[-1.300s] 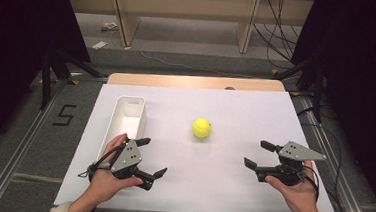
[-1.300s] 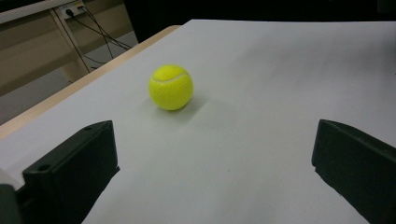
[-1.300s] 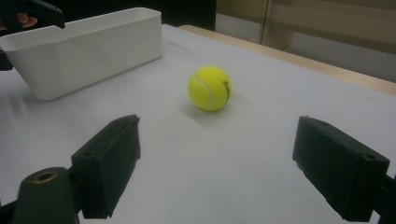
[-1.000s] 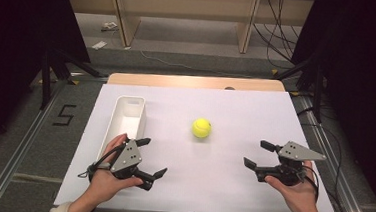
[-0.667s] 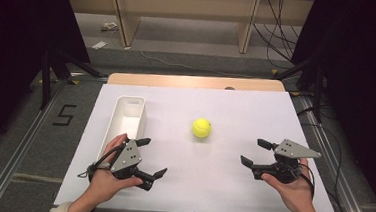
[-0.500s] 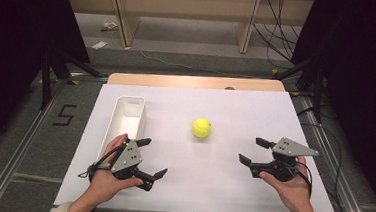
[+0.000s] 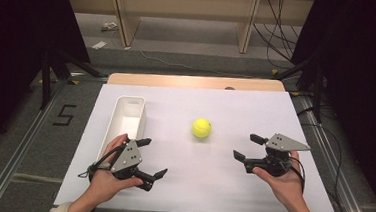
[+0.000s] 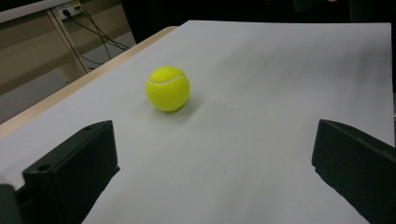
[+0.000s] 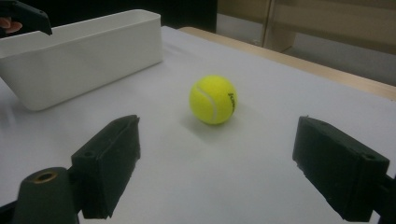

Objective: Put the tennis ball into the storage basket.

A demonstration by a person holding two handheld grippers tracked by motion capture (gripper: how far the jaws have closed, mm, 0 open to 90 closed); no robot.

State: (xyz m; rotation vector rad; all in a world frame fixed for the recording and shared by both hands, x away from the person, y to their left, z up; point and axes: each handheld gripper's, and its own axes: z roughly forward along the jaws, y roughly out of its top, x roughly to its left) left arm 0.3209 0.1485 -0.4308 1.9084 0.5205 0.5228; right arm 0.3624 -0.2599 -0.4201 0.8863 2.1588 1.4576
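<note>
Ball (image 7: 201,128) lies ahead of both wide-open, empty grippers; right gripper (image 7: 247,147) nearer than left gripper (image 7: 152,157).

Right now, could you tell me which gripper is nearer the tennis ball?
Right. The right gripper sits just right of the tennis ball; the left gripper lies farther off, beside the white bin.

bare table (image 7: 276,112) around tennis ball (image 7: 201,128), white bin (image 7: 125,119) flanking left
</note>
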